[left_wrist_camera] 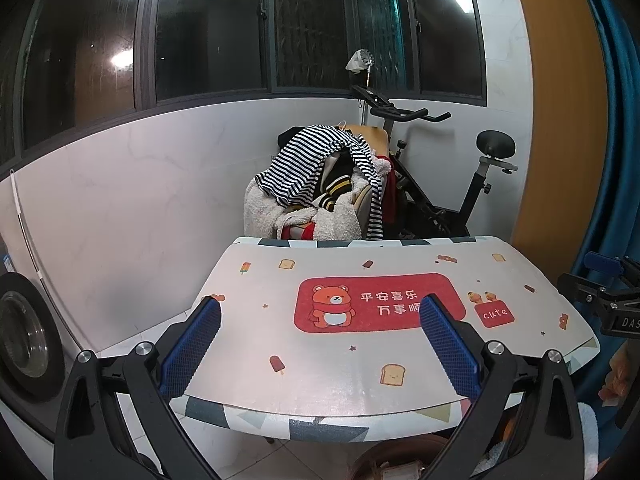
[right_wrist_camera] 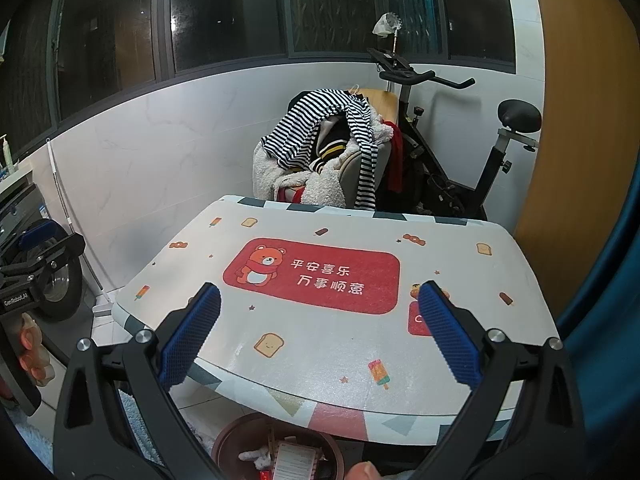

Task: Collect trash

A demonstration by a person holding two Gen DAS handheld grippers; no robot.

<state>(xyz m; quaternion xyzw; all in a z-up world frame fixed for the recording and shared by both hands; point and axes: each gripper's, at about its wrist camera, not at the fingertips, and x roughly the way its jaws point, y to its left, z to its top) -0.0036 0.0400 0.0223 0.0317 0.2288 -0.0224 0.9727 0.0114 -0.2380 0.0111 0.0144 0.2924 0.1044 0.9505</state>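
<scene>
Jaws of left gripper point(left_wrist_camera: 319, 304) spread wide, released, nothing between the blue ribbed pads point(left_wrist_camera: 192, 344). Same on right gripper point(right_wrist_camera: 319, 290): jaws wide apart, gripping nothing. Both held above the near edge of the counter point(left_wrist_camera: 360, 380), pointing across it, not touching it. Right gripper also visible at the right edge of the left wrist view, off the counter's right side; left gripper at the left edge of the right wrist view, off the counter's left side, fingers point(right_wrist_camera: 34, 356) of a hand below it.

Counter covered by a pale printed mat point(right_wrist_camera: 320, 340) with toast and popsicle pictures, red bear panel point(right_wrist_camera: 312, 274) in the middle.

Trash point(right_wrist_camera: 294, 460) low down in a round brown bin point(right_wrist_camera: 224, 440) on the floor, just under the counter's near edge, between the right gripper's arms: printed packet plus a white crumpled piece point(right_wrist_camera: 254, 456). Bin only partly seen in left wrist view. Fingertip point(right_wrist_camera: 362, 472) at bottom edge, beside the bin.

Beyond the counter's far edge: chair heaped with clothes, striped shirt point(left_wrist_camera: 304, 160) on top, fleece underneath. Exercise bike point(left_wrist_camera: 440, 160) right of it, in the corner. Washing machine point(left_wrist_camera: 24, 332) far left. Dark windows point(left_wrist_camera: 208, 28) above a white wall; blue curtain point(left_wrist_camera: 612, 140) on the right.
</scene>
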